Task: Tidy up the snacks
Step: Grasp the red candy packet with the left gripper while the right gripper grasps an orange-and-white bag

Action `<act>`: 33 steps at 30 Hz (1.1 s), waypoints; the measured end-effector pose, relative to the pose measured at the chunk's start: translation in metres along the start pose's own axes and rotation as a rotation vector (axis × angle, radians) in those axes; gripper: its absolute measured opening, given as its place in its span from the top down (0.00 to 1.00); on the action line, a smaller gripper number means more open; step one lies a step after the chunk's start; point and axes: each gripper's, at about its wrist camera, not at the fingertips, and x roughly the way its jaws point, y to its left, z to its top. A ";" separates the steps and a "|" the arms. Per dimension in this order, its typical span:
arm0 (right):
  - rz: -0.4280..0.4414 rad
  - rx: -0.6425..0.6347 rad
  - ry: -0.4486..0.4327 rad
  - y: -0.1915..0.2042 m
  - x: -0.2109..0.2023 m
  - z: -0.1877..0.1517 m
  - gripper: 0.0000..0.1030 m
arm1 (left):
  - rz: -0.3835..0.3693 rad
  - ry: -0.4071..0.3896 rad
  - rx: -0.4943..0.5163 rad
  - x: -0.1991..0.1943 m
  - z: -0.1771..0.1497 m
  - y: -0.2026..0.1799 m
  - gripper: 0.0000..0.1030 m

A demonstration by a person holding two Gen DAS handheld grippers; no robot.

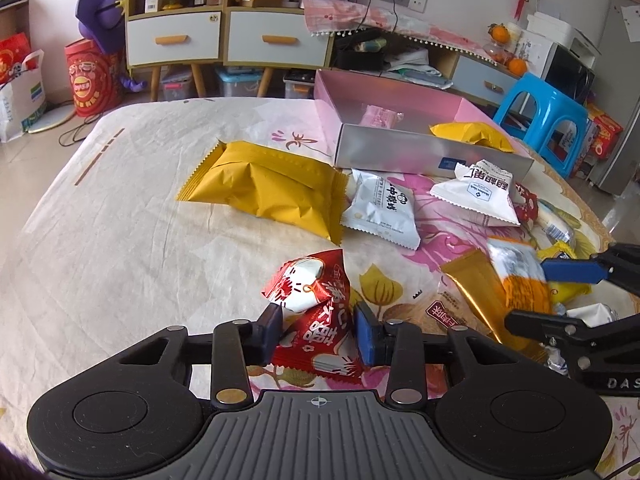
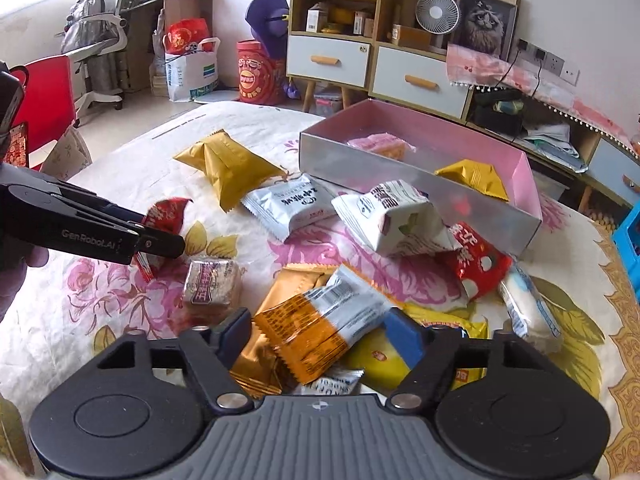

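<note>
Snacks lie scattered across the floral-covered bench [image 1: 120,220] as your two tools each take a packet.

Your left tool [image 1: 316,332] pinches a red packet [image 1: 316,320] between its blue pads, low over the cloth; your right tool [image 2: 320,336] has an orange-and-white packet [image 2: 320,328] between its fingers, the pads looking pressed against it, though you cannot be sure the grip is firm. The pink box [image 2: 528,184] waits at the far side, holding a gold packet [image 2: 476,178] and a pink one [image 2: 380,144]. The likely trouble: the slick, air-filled wrappers may squirm out on the lift, and the right packet, lying on a heap of other packets, could drag neighbours along or off the edge.
</note>
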 end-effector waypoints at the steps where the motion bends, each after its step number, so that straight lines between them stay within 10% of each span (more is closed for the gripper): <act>1: 0.003 0.007 0.000 0.000 0.000 0.001 0.52 | -0.001 0.001 0.001 0.000 0.000 0.000 0.68; 7: 0.035 0.055 0.018 -0.005 0.004 0.005 0.58 | -0.010 0.011 0.013 0.000 0.001 -0.003 0.70; 12: 0.102 0.155 0.053 -0.011 0.009 0.010 0.33 | -0.010 0.019 0.013 0.002 0.002 -0.006 0.70; 19: 0.102 0.248 0.075 -0.012 0.019 0.019 0.32 | -0.009 0.021 0.010 0.003 0.003 -0.007 0.70; 33: 0.070 0.462 0.088 -0.038 0.033 0.023 0.91 | -0.019 0.036 -0.020 0.003 0.005 -0.007 0.70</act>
